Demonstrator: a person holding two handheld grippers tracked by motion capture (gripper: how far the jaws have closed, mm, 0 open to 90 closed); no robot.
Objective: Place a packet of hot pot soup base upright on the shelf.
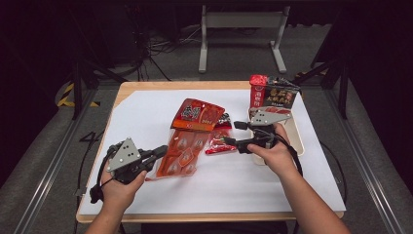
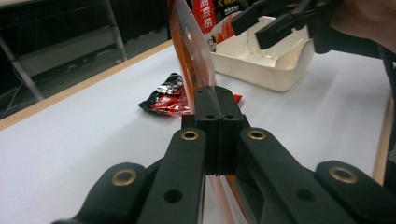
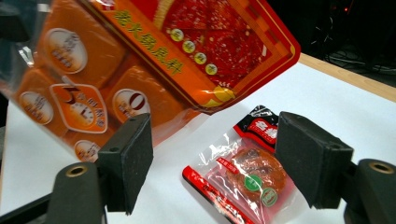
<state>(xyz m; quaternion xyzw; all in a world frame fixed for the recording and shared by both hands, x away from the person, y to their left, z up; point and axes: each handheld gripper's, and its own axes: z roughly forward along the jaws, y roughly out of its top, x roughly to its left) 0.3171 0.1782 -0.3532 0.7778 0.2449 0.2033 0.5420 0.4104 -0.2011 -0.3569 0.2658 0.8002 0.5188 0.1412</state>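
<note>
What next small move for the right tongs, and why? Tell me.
Probably ease the right tongs forward and down around the small red packet, then close. Their jaws stand open with the packet lying flat on the white sheet just beyond them, while the left tongs hold the big orange pouch lifted clear.

Black grippers (image 1: 160, 152), grey plates, brass rivets

1. The large orange pouch (image 3: 140, 56) bears a slanting line of yellow Chinese characters along its red panel; they look like 老火锅底料, though the first ones are blurred
2. A white label on that pouch's clear orange part carries a large "5"
3. The red carton (image 1: 258, 91) at the far right bears white Chinese characters, too small to read
4. The small sachet (image 3: 247, 175) has white characters on its black top, illegible
</note>
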